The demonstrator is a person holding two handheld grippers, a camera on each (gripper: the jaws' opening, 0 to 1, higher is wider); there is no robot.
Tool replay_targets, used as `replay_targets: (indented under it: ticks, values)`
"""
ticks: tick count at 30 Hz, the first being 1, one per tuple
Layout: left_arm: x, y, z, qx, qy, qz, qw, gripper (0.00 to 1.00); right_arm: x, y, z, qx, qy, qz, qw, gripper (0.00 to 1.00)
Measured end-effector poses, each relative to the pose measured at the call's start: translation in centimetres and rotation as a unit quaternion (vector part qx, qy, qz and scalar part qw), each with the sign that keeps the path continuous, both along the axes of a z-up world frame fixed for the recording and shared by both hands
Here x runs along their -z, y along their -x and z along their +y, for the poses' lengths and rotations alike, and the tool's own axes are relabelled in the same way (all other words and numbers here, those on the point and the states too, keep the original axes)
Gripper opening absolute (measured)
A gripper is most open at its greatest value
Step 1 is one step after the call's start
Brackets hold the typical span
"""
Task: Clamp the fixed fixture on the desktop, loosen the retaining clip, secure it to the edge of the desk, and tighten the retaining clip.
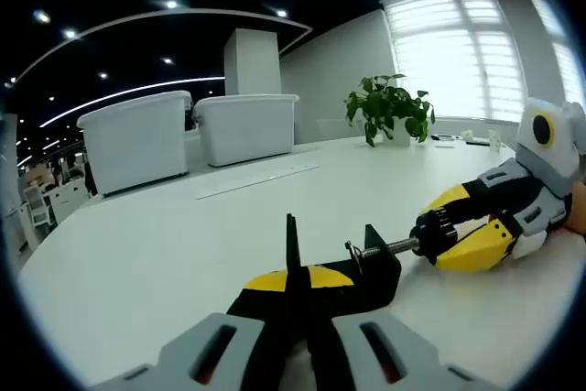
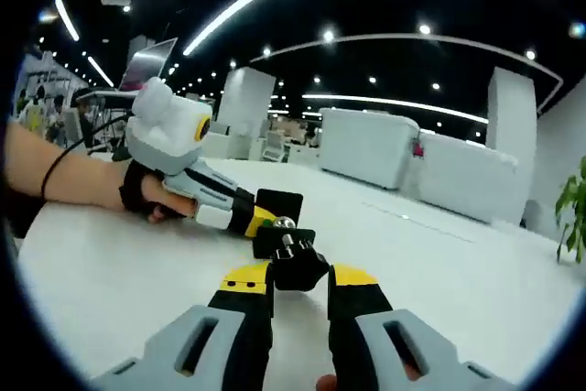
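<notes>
on the white worktop [image 1: 165, 254], near its edge, stands the black clamp fixture [image 1: 341, 267], upright, its screw rod pointing sideways. the left tongs [image 1: 298, 295] pinch the fixture's black body between yellow-tipped jaws. the right tongs [image 2: 300, 274] are pressed on the screw's black knob [image 1: 434, 235], which seems to be the retaining clip, though the fisheye blurs it. well behind sit two white bins [image 1: 188, 135] and a potted plant [image 1: 389, 107].
</notes>
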State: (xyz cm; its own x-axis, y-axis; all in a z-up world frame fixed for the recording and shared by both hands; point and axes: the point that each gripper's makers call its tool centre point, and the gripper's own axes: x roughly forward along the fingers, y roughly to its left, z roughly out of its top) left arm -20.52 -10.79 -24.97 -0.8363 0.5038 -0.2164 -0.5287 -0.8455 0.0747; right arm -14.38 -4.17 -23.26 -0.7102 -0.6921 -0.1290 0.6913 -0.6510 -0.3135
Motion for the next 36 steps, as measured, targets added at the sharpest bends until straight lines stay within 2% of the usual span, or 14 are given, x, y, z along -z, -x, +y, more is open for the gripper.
replay_targets:
  ticks: [5,9,13,18,20,21,22,24,29,31,32,33,35,36]
  values:
    - [0.0,-0.2,0.0,-0.001,0.0,0.0,1.0,0.06,-0.2,0.2,-0.3,0.002,-0.05,0.054,0.9973,0.22]
    - [0.0,0.1,-0.1,-0.002,-0.001,-0.001,1.0,0.06,-0.2,0.9,-0.2,0.002,-0.067,0.071,0.9952,0.22]
    - [0.1,0.4,-0.2,-0.003,-0.001,-0.001,1.0,0.06,-0.2,1.6,-0.1,0.004,-0.076,0.079,0.9939,0.22]
    - [0.1,0.5,-0.2,-0.003,-0.001,-0.002,1.0,0.06,-0.3,1.9,0.0,0.008,-0.066,0.071,0.9952,0.22]
    - [0.1,0.5,-0.2,-0.002,-0.001,-0.002,1.0,0.06,-0.1,2.1,0.1,0.012,-0.048,0.048,0.9976,0.22]
    - [0.1,0.6,-0.2,-0.002,-0.001,-0.002,1.0,0.06,0.6,2.2,0.3,0.014,-0.039,0.013,0.9991,0.21]
    - [0.1,0.6,-0.3,-0.002,-0.001,-0.001,1.0,0.06,1.0,1.8,-0.1,0.016,0.0,-0.036,0.9992,0.19]
    - [0.1,0.7,-0.3,-0.002,-0.001,-0.001,1.0,0.06,0.9,2.4,0.6,0.022,0.006,-0.055,0.9982,0.22]
    - [0.1,0.8,-0.3,-0.002,0.0,0.0,1.0,0.06,-0.8,2.5,0.7,0.004,0.107,-0.118,0.9873,0.27]
    - [0.1,0.8,-0.3,-0.002,0.0,0.0,1.0,0.06,-1.3,1.7,1.1,-0.006,0.161,-0.156,0.9746,0.27]
    - [0.1,0.8,-0.3,-0.002,0.001,0.001,1.0,0.06,-1.5,0.6,0.9,-0.013,0.182,-0.171,0.9682,0.27]
    - [0.1,0.6,-0.3,-0.004,0.001,0.001,1.0,0.06,-1.9,0.5,0.9,-0.021,0.199,-0.184,0.9622,0.27]
    - [0.1,0.4,-0.3,-0.003,0.001,0.001,1.0,0.06,-2.4,0.4,1.2,-0.046,0.244,-0.219,0.9434,0.27]
    - [0.1,0.4,-0.3,-0.003,0.001,0.001,1.0,0.06,-2.2,0.9,1.4,-0.047,0.252,-0.238,0.9369,0.27]
